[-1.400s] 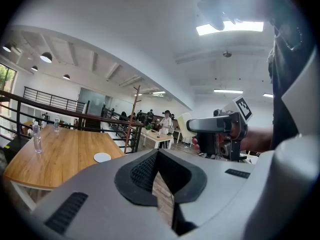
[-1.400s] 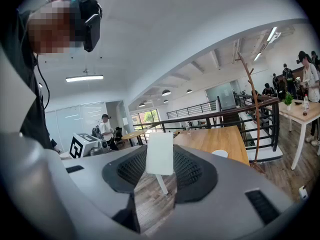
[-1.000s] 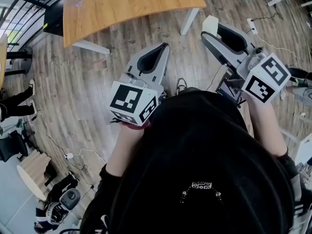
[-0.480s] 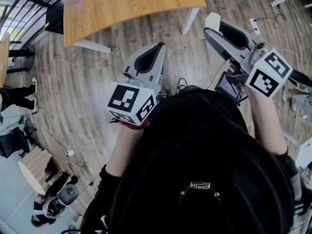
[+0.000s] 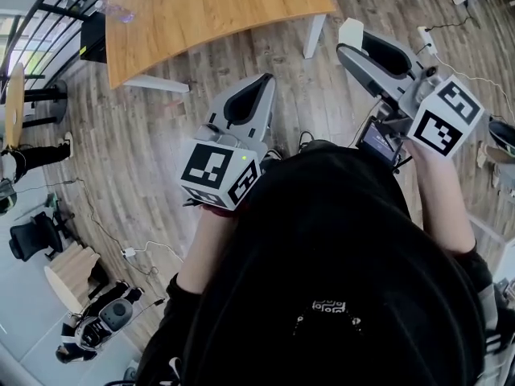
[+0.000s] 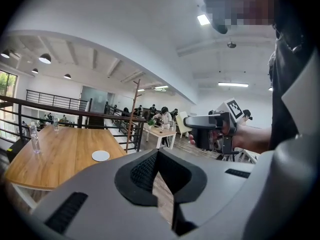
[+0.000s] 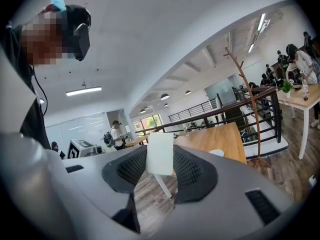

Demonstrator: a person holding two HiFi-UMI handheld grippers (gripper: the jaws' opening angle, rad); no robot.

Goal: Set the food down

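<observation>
My right gripper (image 5: 351, 48) is shut on a flat white piece of food (image 5: 349, 32), held out over the wooden floor at the head view's upper right. In the right gripper view the white slab (image 7: 160, 153) stands upright between the two dark pads. My left gripper (image 5: 265, 80) hovers beside it at centre, shut, its tips meeting with nothing between them (image 6: 158, 152). Ahead stands a wooden table (image 5: 217, 6) with a small white plate (image 6: 100, 155) on it; the plate (image 7: 216, 153) also shows past the food.
A clear bottle (image 6: 34, 140) stands on the table's far left side. White table legs (image 5: 314, 34) reach the floor in front of the grippers. A black railing (image 5: 32, 22) runs at the left. A cable (image 5: 137, 252) and a power strip (image 5: 424, 39) lie on the floor.
The table has slid a little lower in the head view, so it is closer. The right gripper has drifted up and right with the white food. Both grips look the same.
</observation>
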